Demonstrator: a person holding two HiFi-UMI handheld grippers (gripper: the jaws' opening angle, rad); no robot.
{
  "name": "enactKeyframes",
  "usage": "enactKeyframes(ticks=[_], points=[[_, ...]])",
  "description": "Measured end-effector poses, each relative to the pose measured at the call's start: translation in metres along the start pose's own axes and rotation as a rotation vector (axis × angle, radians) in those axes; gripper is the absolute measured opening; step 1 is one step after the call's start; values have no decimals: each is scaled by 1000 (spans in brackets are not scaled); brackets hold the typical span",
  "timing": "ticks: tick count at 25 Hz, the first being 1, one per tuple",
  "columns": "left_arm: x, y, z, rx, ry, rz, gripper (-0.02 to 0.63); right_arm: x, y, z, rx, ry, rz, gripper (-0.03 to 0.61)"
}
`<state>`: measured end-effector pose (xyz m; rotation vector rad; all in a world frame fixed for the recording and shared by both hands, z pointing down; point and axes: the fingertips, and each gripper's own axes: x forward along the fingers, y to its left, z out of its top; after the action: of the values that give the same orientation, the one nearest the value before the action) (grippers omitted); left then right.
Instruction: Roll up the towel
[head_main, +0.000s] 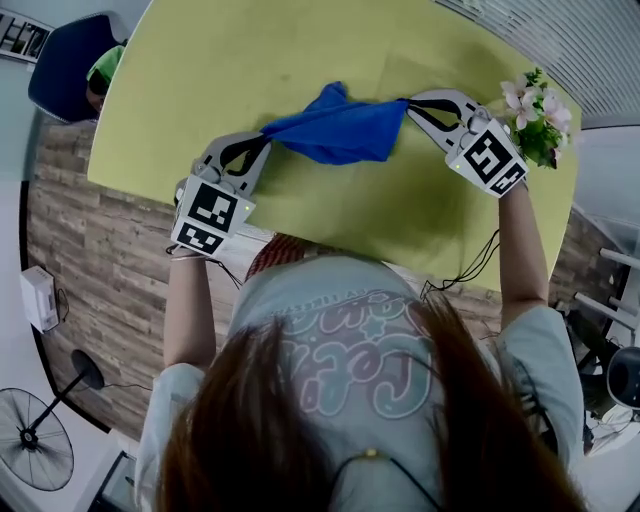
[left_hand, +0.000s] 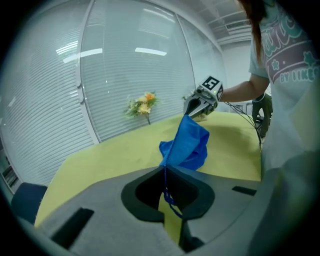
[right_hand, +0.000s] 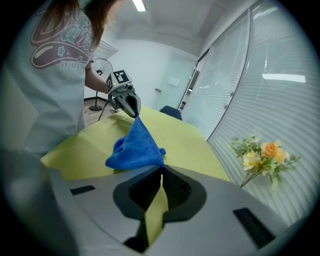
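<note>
A person leans over a yellow-green counter (head_main: 250, 60), seen from above, with a gripper in each hand. A blue towel (head_main: 340, 130) is stretched between the two grippers above the middle of the counter, and its bunched middle sags toward the surface.

The left gripper (head_main: 262, 135) has its jaws pressed together on one corner of the towel; in the left gripper view a thin blue edge runs down through the closed jaws. The right gripper (head_main: 410, 103) pinches the opposite corner, its jaws likewise shut on the cloth right at their tips.

A small bunch of artificial flowers (head_main: 535, 115) lies at the counter's far right edge, just beside the right gripper. A dark blue chair (head_main: 65, 60) stands beyond the counter's far left corner.
</note>
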<state>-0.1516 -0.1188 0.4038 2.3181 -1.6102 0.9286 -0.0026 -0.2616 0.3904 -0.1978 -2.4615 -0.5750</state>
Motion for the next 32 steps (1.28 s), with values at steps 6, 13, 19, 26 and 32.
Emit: enactKeyframes(ticks=[6,13,19,26,32], points=[[-13,29,40,20,-102,19,18,-35,-23,33,6,-50,-197,17],[-19,61,90,104,-190,76,18,-62,-41,51,-9,-41,-340,15],[-18,89,142,165,-279,90,18,-88,-70,64,-5,-28,-496,15],[0,118,183,241,-313,91,18,-108,-111,73,-10,19,-630,15],[21,145,214,283,-329,107,18,-117,-156,71,-47,112,-727,15]])
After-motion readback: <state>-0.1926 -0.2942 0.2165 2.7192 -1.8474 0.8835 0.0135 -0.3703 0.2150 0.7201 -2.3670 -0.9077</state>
